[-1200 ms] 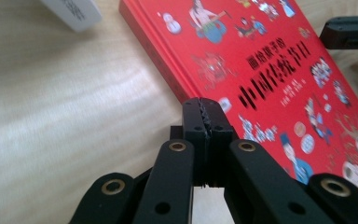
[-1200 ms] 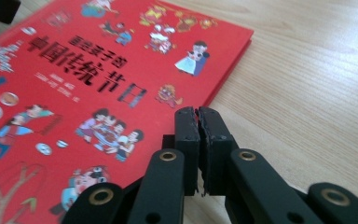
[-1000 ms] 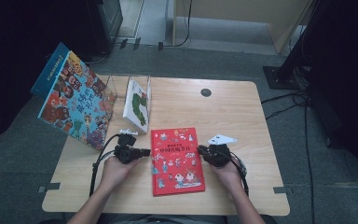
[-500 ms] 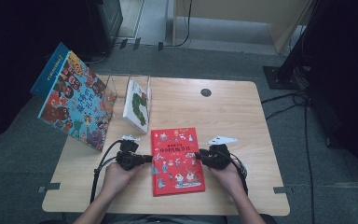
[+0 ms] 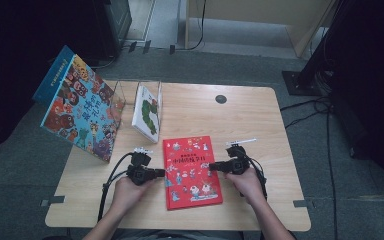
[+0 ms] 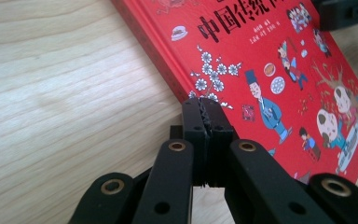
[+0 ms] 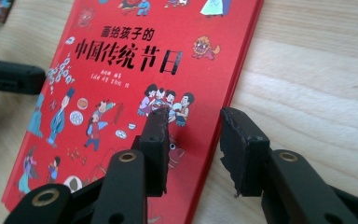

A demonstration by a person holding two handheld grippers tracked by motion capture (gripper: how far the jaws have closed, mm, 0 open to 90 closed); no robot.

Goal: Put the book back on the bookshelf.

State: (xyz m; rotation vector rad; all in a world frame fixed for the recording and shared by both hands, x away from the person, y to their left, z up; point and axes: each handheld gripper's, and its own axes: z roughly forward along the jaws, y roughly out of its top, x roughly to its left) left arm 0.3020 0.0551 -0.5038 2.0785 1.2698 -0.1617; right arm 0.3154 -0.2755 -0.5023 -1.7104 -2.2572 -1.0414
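Note:
A red picture book (image 5: 192,170) lies flat on the wooden table (image 5: 260,130) in front of the person. My left gripper (image 5: 162,172) is shut with nothing between its jaws, and its tips (image 6: 207,116) rest at the left edge of the red book (image 6: 270,70). My right gripper (image 5: 212,166) sits at the book's right edge. Its jaws have just been opening and now stand apart (image 7: 196,126), one over the cover of the red book (image 7: 121,70) and one over bare wood, pressing on nothing. The left gripper (image 7: 14,77) shows across the book.
A large colourful book (image 5: 80,112) leans at the table's left corner. Beside it a clear stand (image 5: 130,95) holds a white and green book (image 5: 147,112) upright. A small black round cap (image 5: 221,99) sits at the far middle of the table.
The right gripper's jaws have spread apart at the book's right edge. The left gripper has stayed shut and shifted slightly towards the person. The book has not moved.

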